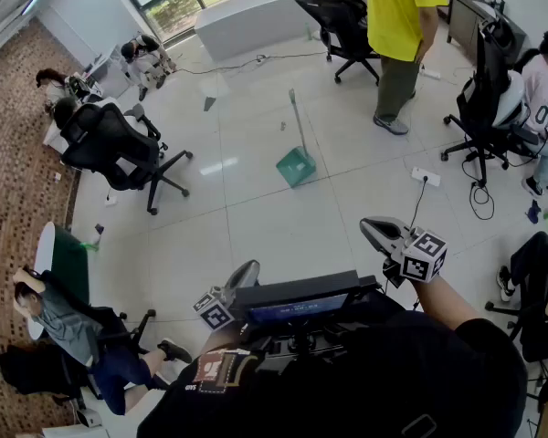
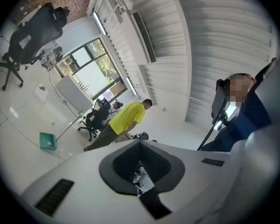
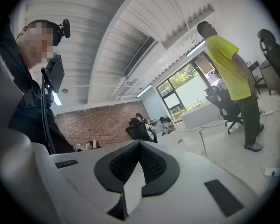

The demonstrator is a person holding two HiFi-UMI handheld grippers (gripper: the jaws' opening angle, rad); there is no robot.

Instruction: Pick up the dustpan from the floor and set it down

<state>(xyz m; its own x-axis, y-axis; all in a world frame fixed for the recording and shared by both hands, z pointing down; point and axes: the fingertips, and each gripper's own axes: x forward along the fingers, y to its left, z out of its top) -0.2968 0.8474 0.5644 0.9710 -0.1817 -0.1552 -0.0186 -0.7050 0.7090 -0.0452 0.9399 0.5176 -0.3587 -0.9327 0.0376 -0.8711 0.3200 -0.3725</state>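
While the dustpan [image 1: 296, 165] stands untouched mid-floor [image 1: 274, 235], far from every wall, the left gripper [image 1: 246, 272] and right gripper [image 1: 374, 232] hover well short of it, fingers together and empty, so I judge reaching, grasping, lifting and setting down all remain.

**Gloss Underfoot, Matt in Hand**

The floor [image 1: 256, 217] is pale tile, smooth and glossy enough to mirror the window light. On it the dustpan [image 1: 296, 165] looks like smooth green plastic, and its long handle is pale and dull. The left gripper [image 2: 140, 143] and right gripper [image 3: 140, 144] have smooth, matt grey-white plastic shells. The right one's pads [image 3: 154, 164] are dark, rubbery and finely ribbed. The brick wall [image 3: 95, 125] is rough and matt. The standing person's yellow shirt [image 1: 397, 7] is soft cloth.
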